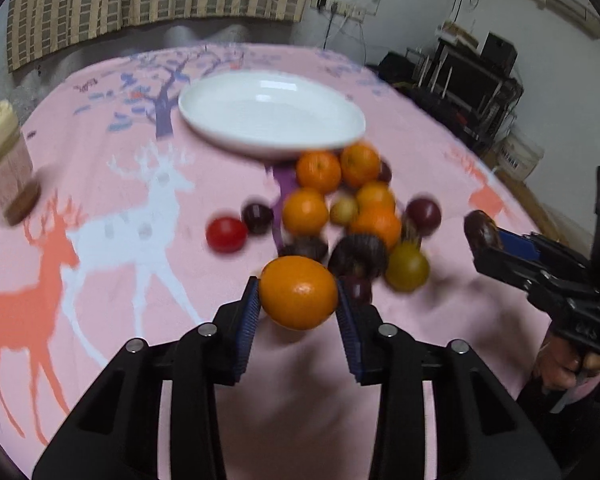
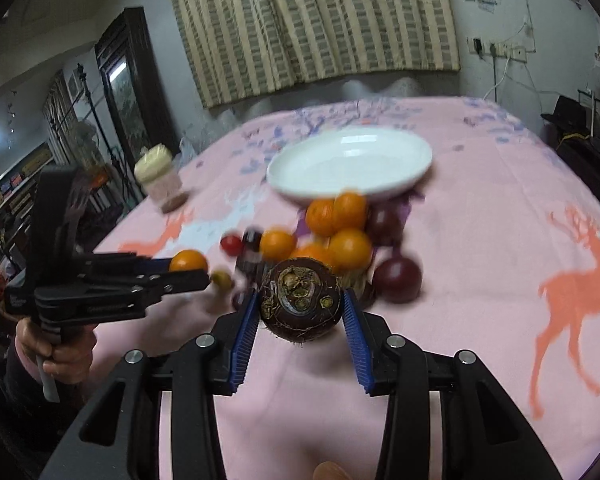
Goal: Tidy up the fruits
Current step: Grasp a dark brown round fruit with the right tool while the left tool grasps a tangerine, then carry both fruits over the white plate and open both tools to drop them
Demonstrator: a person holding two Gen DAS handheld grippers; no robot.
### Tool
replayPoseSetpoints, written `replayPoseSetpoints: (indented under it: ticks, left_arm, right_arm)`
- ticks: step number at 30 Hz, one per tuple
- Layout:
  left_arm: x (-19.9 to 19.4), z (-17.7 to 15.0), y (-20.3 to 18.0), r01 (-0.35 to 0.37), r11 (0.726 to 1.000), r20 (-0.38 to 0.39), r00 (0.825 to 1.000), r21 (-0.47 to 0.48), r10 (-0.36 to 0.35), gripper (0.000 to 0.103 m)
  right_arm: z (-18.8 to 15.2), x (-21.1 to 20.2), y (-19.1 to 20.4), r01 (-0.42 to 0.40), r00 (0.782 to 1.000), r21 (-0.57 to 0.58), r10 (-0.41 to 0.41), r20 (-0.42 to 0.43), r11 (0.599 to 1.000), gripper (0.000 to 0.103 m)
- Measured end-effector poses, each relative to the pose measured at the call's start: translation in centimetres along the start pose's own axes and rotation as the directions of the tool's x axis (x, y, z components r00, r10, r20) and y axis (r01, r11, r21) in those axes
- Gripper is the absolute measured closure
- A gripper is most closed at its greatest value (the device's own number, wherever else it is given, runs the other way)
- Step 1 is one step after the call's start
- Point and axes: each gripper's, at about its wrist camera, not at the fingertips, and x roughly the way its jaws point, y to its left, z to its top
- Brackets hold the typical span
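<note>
My left gripper [image 1: 298, 300] is shut on an orange [image 1: 298, 298] and holds it above the pink cloth, near the fruit pile [image 1: 352, 208]. The pile has several oranges, dark purple fruits, a red tomato [image 1: 226, 234] and a greenish fruit [image 1: 407, 267]. My right gripper [image 2: 300, 308] is shut on a dark brown round fruit [image 2: 300, 304]; in the left wrist view it shows at the right [image 1: 482, 232]. An empty white plate [image 1: 236, 120] lies just behind the pile, and shows in the right wrist view too [image 2: 320, 184]. The left gripper with its orange [image 2: 188, 262] shows at the left there.
A jar with a cream lid [image 1: 0, 160] stands at the table's left side, also in the right wrist view [image 2: 160, 180]. The pink deer-print cloth [image 1: 120, 220] covers the table. Dark furniture [image 1: 472, 76] stands beyond the right edge; striped curtains [image 2: 312, 28] hang behind.
</note>
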Motion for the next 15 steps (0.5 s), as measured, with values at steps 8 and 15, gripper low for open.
replayPoseSetpoints:
  ticks: [8, 15]
  left_arm:
    - [5.8, 12.5, 2.2, -0.049, 0.999, 0.036, 0.998, -0.017, 0.049, 0.066]
    - [13.9, 15.6, 4.6, -0.115, 0.99, -0.11, 0.988, -0.076, 0.107, 0.066]
  right_arm:
    - [11.6, 10.7, -4.5, 0.101, 0.994, 0.069, -0.098, -0.046, 0.993, 0.06]
    - [13.8, 19.4, -7.3, 0.19, 0.956, 0.083, -0.165, -0.244, 0.978, 0.06]
